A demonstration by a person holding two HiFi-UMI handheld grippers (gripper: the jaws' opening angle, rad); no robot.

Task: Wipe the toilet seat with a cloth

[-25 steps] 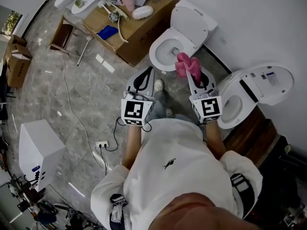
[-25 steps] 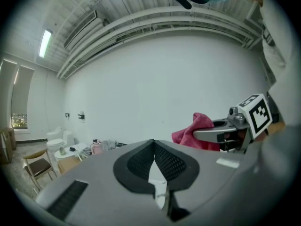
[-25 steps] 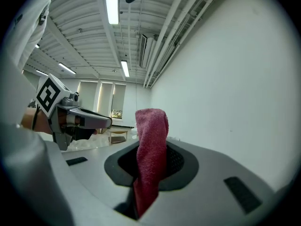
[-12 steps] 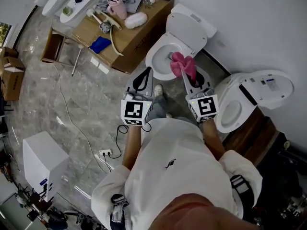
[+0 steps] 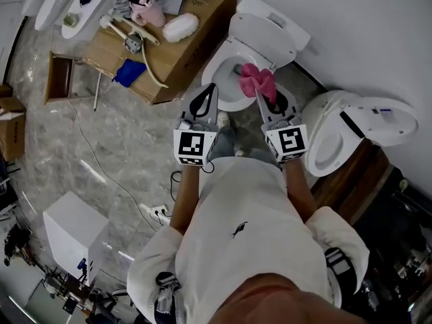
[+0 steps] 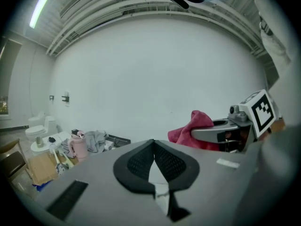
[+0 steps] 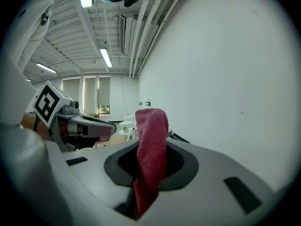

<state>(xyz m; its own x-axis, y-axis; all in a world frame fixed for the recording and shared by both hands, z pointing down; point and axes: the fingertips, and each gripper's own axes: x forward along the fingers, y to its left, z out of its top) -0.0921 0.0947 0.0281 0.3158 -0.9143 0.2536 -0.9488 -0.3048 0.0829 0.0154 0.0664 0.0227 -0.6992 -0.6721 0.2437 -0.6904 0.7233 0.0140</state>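
Your right gripper (image 5: 262,93) is clamped on the pink cloth (image 5: 255,78), which bunches over the right side of the toilet seat (image 5: 210,71), lid up against the far wall. No view shows whether the cloth touches the seat. Your left gripper (image 5: 208,93) hangs just left of it, jaws pressed together, holding nothing. A 2nd toilet (image 5: 364,117) stands to the right.

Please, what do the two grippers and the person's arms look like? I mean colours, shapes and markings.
The left gripper and right gripper each have a grey body tapering to two jaws lined with black textured pads. At the rear each carries a white cube with black square markers. The person wears a white top, its sleeves ending about the elbows.
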